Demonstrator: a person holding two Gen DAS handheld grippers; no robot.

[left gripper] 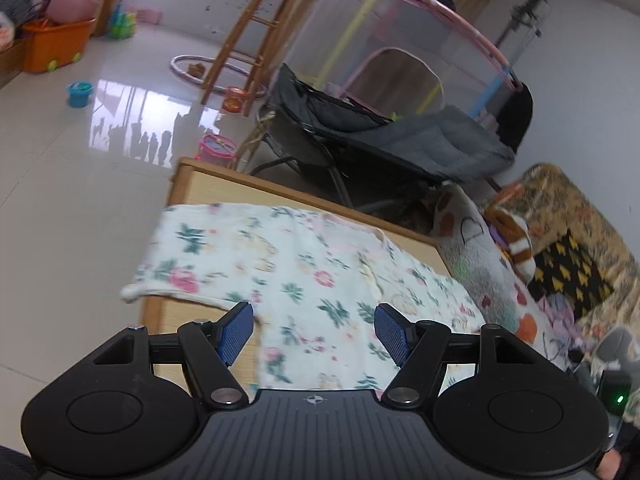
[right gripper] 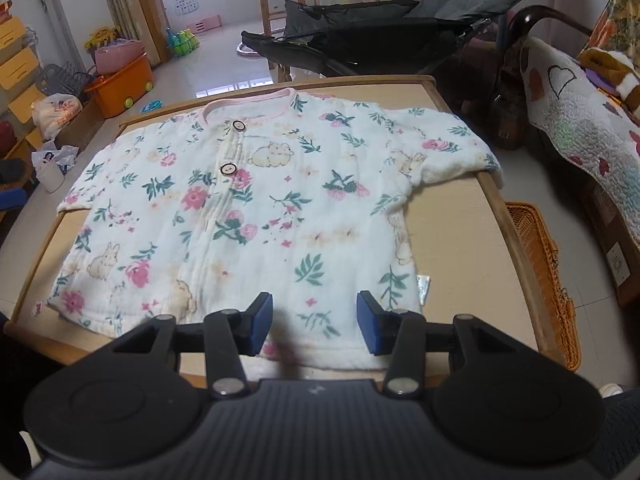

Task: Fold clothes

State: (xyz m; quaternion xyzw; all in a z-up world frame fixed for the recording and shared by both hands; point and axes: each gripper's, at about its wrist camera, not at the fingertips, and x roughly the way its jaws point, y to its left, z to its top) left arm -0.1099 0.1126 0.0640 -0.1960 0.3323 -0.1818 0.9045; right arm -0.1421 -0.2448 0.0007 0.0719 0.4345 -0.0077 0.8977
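A child's floral short-sleeved shirt (right gripper: 256, 216) lies spread flat, front side up, on a low wooden table (right gripper: 460, 240), its pink-trimmed neckline at the table's far edge and its hem at the near edge. Two round buttons (right gripper: 229, 168) sit on the placket just below the collar (the print mixes pink flowers, green leaves and pale rabbits). One sleeve reaches the table's right rim and droops slightly over it; the other sleeve lies toward the left rim. The right gripper (right gripper: 315, 322) hovers over the hem at the table's near edge, jaws parted with nothing between them. The left gripper (left gripper: 315, 334) is also spread wide and empty, above the shirt near the table's left side, where a sleeve hangs over the rim. Beyond the table's far edge stands a dark reclining chair (right gripper: 360, 40); a woven orange basket (right gripper: 540, 276) sits on the floor just beside the table's right rim.
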